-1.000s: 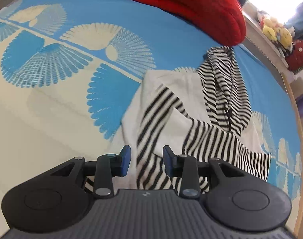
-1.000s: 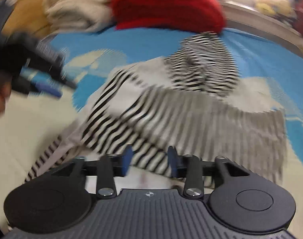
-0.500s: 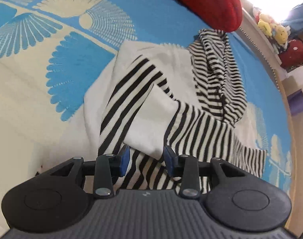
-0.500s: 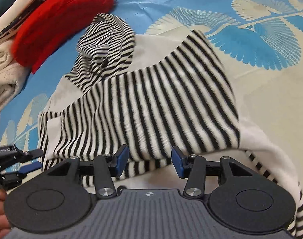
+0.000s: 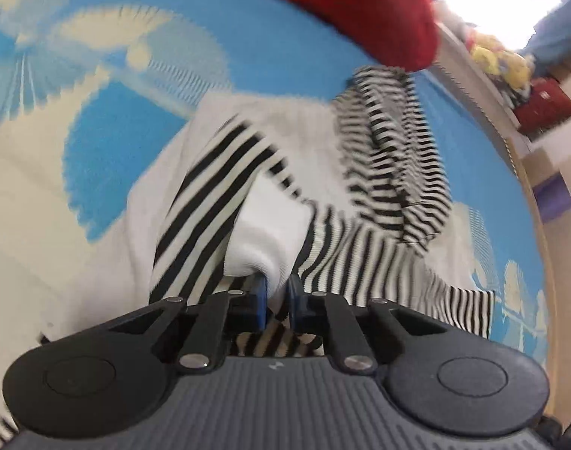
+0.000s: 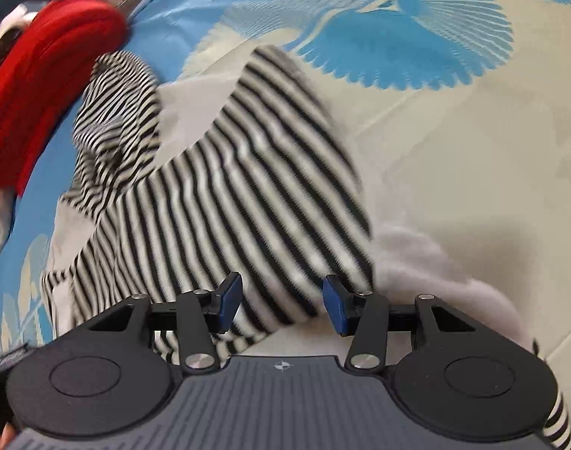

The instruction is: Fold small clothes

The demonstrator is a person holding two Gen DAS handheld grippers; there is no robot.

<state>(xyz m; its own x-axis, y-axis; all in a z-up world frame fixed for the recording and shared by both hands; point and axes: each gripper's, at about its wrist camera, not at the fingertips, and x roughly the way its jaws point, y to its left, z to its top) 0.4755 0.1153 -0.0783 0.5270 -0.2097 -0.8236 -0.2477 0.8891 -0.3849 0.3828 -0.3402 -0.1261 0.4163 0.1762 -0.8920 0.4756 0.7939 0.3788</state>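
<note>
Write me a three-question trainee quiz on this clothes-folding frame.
1. True or false: the left gripper is shut on the striped garment's white fold.
2. The right gripper is: A open above the stripes, B shut on cloth, C out of view?
3. What colour is the knit item beyond the garment on the blue-and-cream sheet?

Key: 1 true; 2 A; 3 red.

blurred: striped garment [image 6: 248, 172] | cut off: red cloth [image 5: 360, 3] top edge | too small: shelf toys [image 5: 499, 60]
</note>
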